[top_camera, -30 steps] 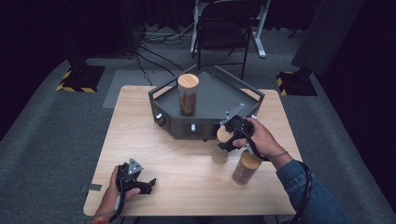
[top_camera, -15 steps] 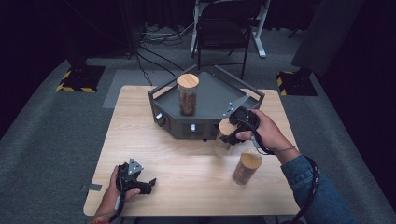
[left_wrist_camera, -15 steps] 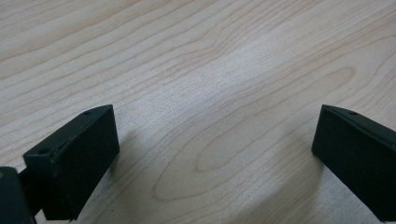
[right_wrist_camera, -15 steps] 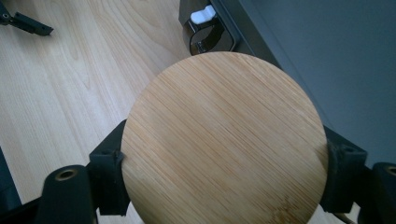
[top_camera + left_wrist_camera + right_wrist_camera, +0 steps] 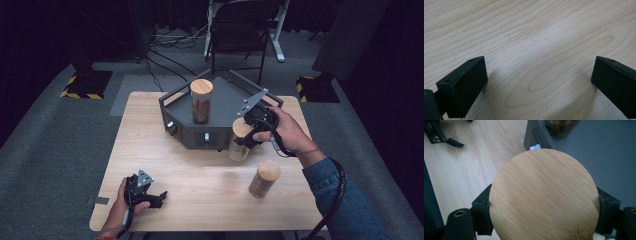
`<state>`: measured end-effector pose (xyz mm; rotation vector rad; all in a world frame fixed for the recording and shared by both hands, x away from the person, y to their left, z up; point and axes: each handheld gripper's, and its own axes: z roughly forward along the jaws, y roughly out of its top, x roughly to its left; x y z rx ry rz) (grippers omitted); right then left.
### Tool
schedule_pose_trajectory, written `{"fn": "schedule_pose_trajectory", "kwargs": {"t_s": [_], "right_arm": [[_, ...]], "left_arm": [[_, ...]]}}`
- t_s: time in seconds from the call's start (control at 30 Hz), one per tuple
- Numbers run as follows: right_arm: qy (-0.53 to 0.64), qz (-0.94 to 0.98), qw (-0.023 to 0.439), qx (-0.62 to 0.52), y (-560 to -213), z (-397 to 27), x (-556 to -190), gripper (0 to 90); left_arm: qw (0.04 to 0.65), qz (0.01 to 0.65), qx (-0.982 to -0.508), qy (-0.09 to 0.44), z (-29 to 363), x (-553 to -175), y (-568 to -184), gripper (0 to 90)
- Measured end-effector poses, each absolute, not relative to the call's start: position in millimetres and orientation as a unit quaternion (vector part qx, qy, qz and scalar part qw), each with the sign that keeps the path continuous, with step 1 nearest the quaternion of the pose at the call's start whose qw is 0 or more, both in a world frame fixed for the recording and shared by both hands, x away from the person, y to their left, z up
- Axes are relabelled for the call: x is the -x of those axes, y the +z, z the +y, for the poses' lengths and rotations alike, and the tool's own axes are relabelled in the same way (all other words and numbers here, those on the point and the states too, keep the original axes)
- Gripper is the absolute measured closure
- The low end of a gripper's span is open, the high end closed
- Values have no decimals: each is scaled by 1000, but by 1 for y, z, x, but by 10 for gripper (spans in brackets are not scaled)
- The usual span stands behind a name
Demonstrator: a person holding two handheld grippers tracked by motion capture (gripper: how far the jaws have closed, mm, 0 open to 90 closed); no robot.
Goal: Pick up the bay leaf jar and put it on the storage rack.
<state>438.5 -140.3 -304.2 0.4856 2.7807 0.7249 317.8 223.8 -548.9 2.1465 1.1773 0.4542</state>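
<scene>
My right gripper (image 5: 244,132) is shut on the bamboo lid (image 5: 544,195) of a clear glass jar (image 5: 239,147), which hangs just above the table by the front edge of the dark angular tray (image 5: 230,95); its jaws press the lid from both sides. A second jar (image 5: 201,100) with brown contents stands upright on the tray. A third jar (image 5: 264,179) stands on the table near the right forearm. My left gripper (image 5: 155,198) rests on the wooden table (image 5: 200,175) at the front left, with its jaws wide open over bare wood (image 5: 539,85).
The tray has raised rim walls and a small white button (image 5: 207,136) on its front face. A folding chair (image 5: 237,30) and cables lie on the floor beyond the table. The left gripper (image 5: 439,135) is far off in the right gripper view.
The right gripper has risen with the jar, lifting it off the table beside the tray's front edge. The left gripper has stayed where it was.
</scene>
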Motion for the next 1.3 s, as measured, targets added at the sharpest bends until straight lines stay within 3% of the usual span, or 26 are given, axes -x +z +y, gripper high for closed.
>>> {"fn": "schedule_pose_trajectory", "kwargs": {"t_s": [0.53,1.3], "right_arm": [[261,947,125,-142,-259,-138,-437,234],[274,941,141,-137,-223,-123,-446,234]], "left_arm": [[321,448,-817,173,224,-318,-549,6],[319,445,-819,172,224,-317,-549,6]]}}
